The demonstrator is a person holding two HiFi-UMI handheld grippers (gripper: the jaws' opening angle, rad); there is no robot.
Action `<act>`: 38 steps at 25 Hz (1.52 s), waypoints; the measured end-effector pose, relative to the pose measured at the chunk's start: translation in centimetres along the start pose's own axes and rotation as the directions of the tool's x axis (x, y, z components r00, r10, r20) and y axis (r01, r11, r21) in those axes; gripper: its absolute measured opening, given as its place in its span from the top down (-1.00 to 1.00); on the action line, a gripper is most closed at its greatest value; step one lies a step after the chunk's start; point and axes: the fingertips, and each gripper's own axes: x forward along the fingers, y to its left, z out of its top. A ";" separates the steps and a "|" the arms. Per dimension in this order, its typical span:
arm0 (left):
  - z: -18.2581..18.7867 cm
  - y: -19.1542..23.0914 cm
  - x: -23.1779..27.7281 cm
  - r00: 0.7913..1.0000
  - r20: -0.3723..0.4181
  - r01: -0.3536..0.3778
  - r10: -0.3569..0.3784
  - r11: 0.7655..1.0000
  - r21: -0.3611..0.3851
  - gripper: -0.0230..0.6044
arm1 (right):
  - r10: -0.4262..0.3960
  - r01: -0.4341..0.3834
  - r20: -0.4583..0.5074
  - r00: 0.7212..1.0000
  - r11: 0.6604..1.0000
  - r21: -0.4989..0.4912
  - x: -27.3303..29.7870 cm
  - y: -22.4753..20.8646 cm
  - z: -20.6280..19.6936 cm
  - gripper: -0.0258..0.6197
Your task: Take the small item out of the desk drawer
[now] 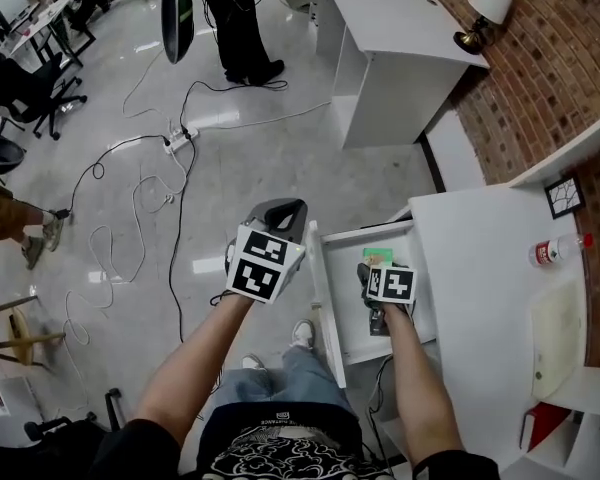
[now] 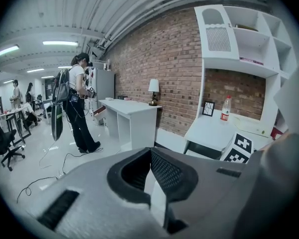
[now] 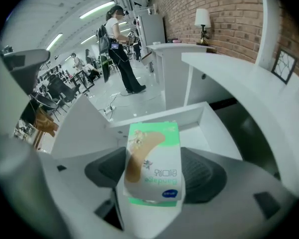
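Note:
The white desk drawer (image 1: 352,340) stands pulled out toward me, and its front panel (image 1: 323,303) is edge-on. My right gripper (image 1: 377,266) reaches into it, shut on a small green-and-white bandage box (image 1: 378,256). In the right gripper view the box (image 3: 153,161) stands between the dark pads (image 3: 205,173), above the drawer floor. The right gripper (image 3: 154,172) grips the box by its sides. My left gripper (image 1: 283,211) hangs outside the drawer, left of its front panel. In its own view the left gripper (image 2: 150,156) has its jaw tips together with nothing in them.
The white desk top (image 1: 480,288) to the right carries a bottle (image 1: 555,253), a small picture frame (image 1: 563,196) and a pale cloth (image 1: 555,328). A second white desk (image 1: 400,28) with a lamp (image 1: 485,8) stands further off. Cables (image 1: 130,218) trail over the floor, and a person (image 1: 235,18) stands beyond.

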 end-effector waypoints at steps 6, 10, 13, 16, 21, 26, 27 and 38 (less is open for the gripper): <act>1.4 0.8 -2.7 1.000 0.019 -0.011 0.012 1.000 -0.011 0.91 | -0.003 0.004 0.092 0.996 1.000 -0.017 -4.2 1.4 3.6 -0.14; 2.4 1.5 -4.6 0.999 0.031 -0.026 0.026 1.000 -0.005 0.91 | 0.010 -0.002 0.175 0.985 0.999 -0.047 -7.6 3.1 6.9 -0.14; 3.6 2.0 -6.1 0.999 0.038 -0.037 0.036 0.999 0.017 0.91 | 0.029 -0.008 0.242 0.970 0.996 -0.085 -10.6 4.6 9.6 -0.14; 4.5 3.3 -8.0 0.996 0.054 -0.066 0.065 0.998 0.017 0.91 | 0.084 -0.043 0.309 0.947 0.990 -0.137 -13.0 7.4 12.3 -0.14; 5.3 4.6 -10.6 0.993 0.067 -0.103 0.101 0.994 0.027 0.91 | 0.155 -0.076 0.402 0.903 0.976 -0.205 -17.1 11.4 15.6 -0.14; 6.3 7.0 -13.3 0.982 0.101 -0.164 0.161 0.986 0.016 0.91 | 0.235 -0.106 0.478 0.847 0.954 -0.281 -20.3 16.4 19.1 -0.14; 6.4 7.4 -13.9 0.978 0.108 -0.178 0.176 0.984 0.010 0.91 | 0.250 -0.111 0.490 0.835 0.949 -0.294 -20.9 17.3 19.7 -0.14; 8.2 12.1 -20.9 0.926 0.182 -0.327 0.330 0.944 -0.046 0.91 | 0.389 -0.164 0.567 0.726 0.899 -0.407 -25.6 25.5 22.9 -0.14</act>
